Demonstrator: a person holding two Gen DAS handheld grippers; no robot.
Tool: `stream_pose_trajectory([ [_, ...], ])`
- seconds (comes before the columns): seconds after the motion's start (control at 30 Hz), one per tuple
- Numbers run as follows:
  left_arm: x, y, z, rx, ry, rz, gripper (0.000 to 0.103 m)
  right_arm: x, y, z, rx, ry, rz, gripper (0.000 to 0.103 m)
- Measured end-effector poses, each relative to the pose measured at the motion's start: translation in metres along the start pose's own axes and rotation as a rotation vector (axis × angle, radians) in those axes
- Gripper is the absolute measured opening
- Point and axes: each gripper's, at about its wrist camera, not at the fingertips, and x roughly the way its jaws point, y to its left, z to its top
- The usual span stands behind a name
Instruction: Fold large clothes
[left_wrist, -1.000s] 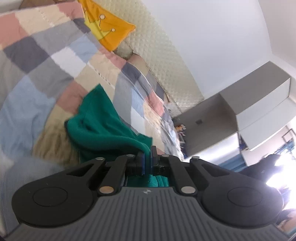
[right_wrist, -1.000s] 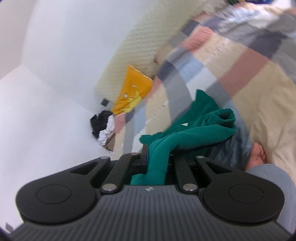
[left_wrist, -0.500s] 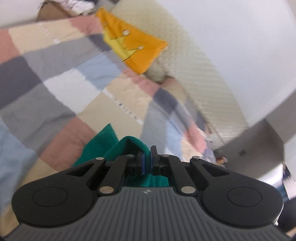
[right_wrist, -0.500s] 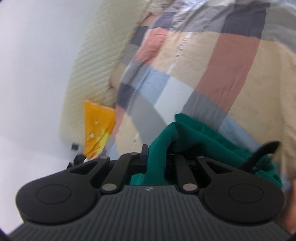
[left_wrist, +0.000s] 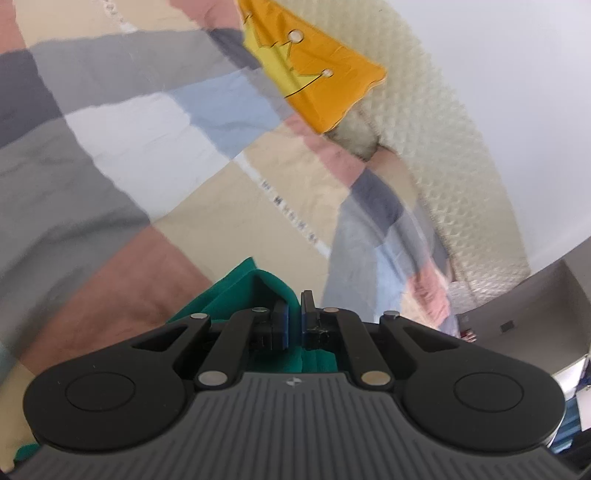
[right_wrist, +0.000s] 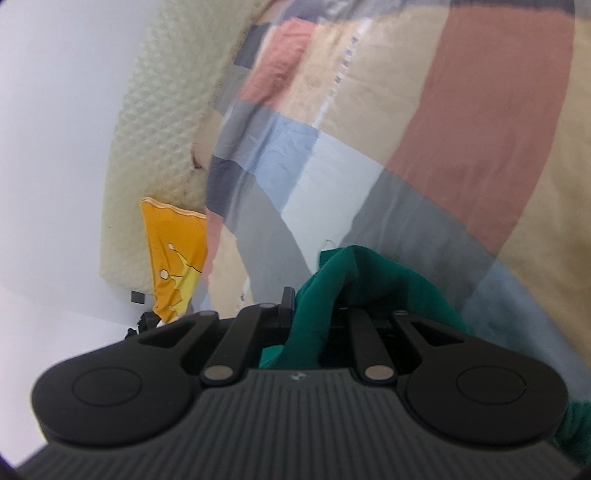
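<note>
A dark green garment (left_wrist: 243, 291) is held by both grippers above a patchwork bedspread (left_wrist: 122, 147). My left gripper (left_wrist: 293, 314) is shut on a fold of the green cloth, which bunches up just left of the fingers and hangs below them. My right gripper (right_wrist: 314, 314) is shut on another part of the green garment (right_wrist: 369, 280), which drapes over the fingers and hides the right fingertip. Most of the garment is hidden under the gripper bodies.
The bedspread (right_wrist: 443, 129) has grey, blue, white, tan and rust squares. A yellow-orange pillow (left_wrist: 314, 77) with a crown print lies by the cream quilted headboard (left_wrist: 443, 147); it also shows in the right wrist view (right_wrist: 177, 251). A white wall stands behind.
Both grippers have lifted and tilted toward the headboard with the green garment. Much less of the garment shows ahead of the fingers than one second ago.
</note>
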Motion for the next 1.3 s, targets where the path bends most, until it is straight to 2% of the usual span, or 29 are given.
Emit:
stream_pose_trajectory([
  [0.1,0.012,0.004,-0.004,0.062,0.005,0.030,0.007,0.015,-0.013,0.001,0.028,0.012,-0.023,0.012],
  [0.3,0.034,0.017,0.003,0.039,0.058,0.028,0.007,0.026,-0.020,0.003,0.026,0.034,-0.046,0.012],
  [0.5,0.018,0.021,0.001,0.042,0.075,-0.021,0.012,0.015,-0.015,-0.003,0.011,0.026,-0.026,0.013],
  [0.53,0.013,0.021,0.000,0.037,0.078,-0.030,0.020,0.014,-0.014,-0.003,0.006,0.028,-0.023,0.014],
  [0.57,0.008,0.022,0.000,0.026,0.079,-0.045,0.039,0.013,-0.012,-0.004,0.000,0.031,-0.021,0.015],
  [0.63,-0.004,0.023,-0.001,-0.005,0.072,-0.113,0.063,0.006,-0.009,-0.007,-0.015,0.032,0.004,0.027],
  [0.7,-0.015,0.021,-0.002,-0.010,0.065,-0.161,0.065,-0.004,-0.005,-0.010,-0.032,0.008,0.037,0.065],
  [0.77,-0.028,0.015,-0.005,0.022,0.043,-0.166,0.066,-0.016,0.001,-0.014,-0.055,-0.022,0.065,0.078],
  [0.9,-0.052,0.000,-0.015,0.114,0.003,-0.150,0.066,-0.044,0.011,-0.020,-0.100,-0.075,0.100,0.081],
  [1.0,-0.063,-0.010,-0.025,0.166,0.002,-0.116,0.066,-0.063,0.017,-0.023,-0.141,-0.113,0.111,0.081],
  [1.17,-0.071,-0.014,-0.036,0.198,0.007,-0.069,0.066,-0.079,0.023,-0.036,-0.201,-0.155,0.039,0.081],
  [1.3,-0.064,-0.012,-0.041,0.202,0.036,-0.062,0.066,-0.082,0.024,-0.039,-0.214,-0.180,0.007,0.081],
])
